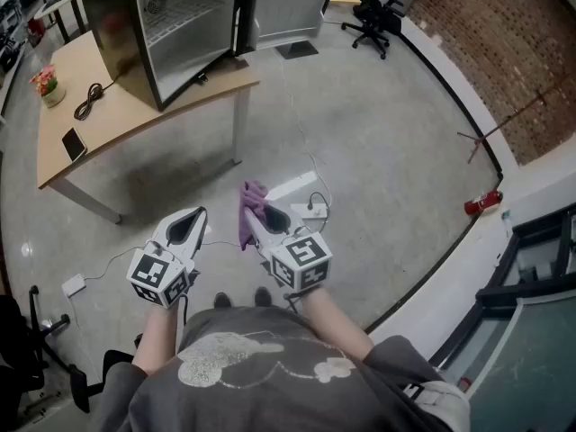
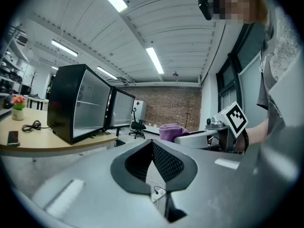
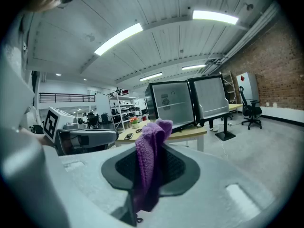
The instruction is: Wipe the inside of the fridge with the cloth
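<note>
cloth (image 3: 148, 163): purple, soft n floppy, prob v light; well short of the fridge (image 1: 166, 30), not inside yet
right gripper (image 1: 261, 226): clamped on cloth mid-fold, near side of fridge
left gripper (image 1: 189, 223): jaws closed, nothing in them, same side of fridge
grip tip: imo best bunched thick btwn pads, to avoid slipping when pressed on fridge walls
fridge: door open

We get bright, even light from long ceiling tubes (image 3: 118, 38) above both tools, the left gripper (image 1: 191, 221) and the right gripper (image 1: 261, 219). A soft shadow lies under the table (image 1: 117, 129) ahead of them. Both gripper views bulge and darken at the rims. The cloth (image 3: 147, 160) nearest the right lens looks slightly soft.
</note>
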